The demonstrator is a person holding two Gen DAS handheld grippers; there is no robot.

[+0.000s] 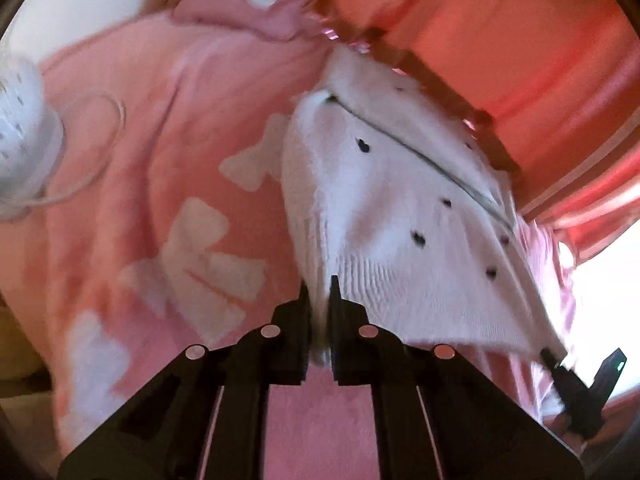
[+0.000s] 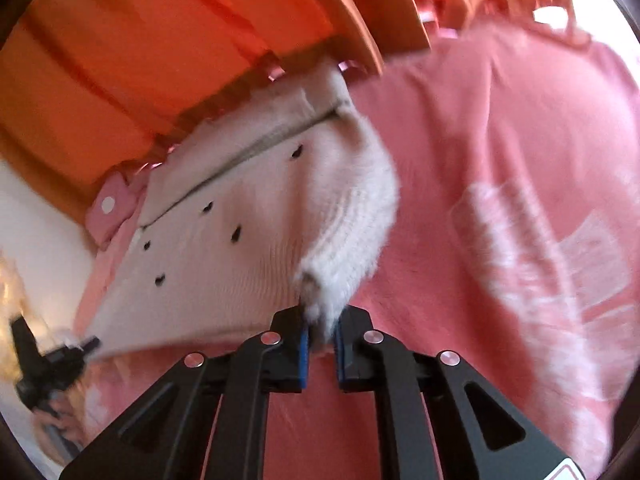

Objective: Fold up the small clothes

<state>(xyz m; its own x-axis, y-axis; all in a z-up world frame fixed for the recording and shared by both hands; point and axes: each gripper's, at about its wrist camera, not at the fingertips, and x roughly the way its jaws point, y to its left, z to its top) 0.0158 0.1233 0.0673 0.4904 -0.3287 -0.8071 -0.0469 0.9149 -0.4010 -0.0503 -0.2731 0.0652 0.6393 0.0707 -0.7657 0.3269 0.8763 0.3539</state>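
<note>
The white knit garment hangs between our left gripper and right gripper, both pinching its 6 o'clock hem corners; thin bites may slip, collapsing the fold.

white garment: fuzzy ribbed knit; pink cover: soft matt cloth.

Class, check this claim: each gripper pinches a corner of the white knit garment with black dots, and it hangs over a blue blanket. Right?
Wrong in one respect: the blanket is pink with white shapes, not blue, as the left wrist view shows. The left gripper and right gripper do pinch the white knit garment.
</note>
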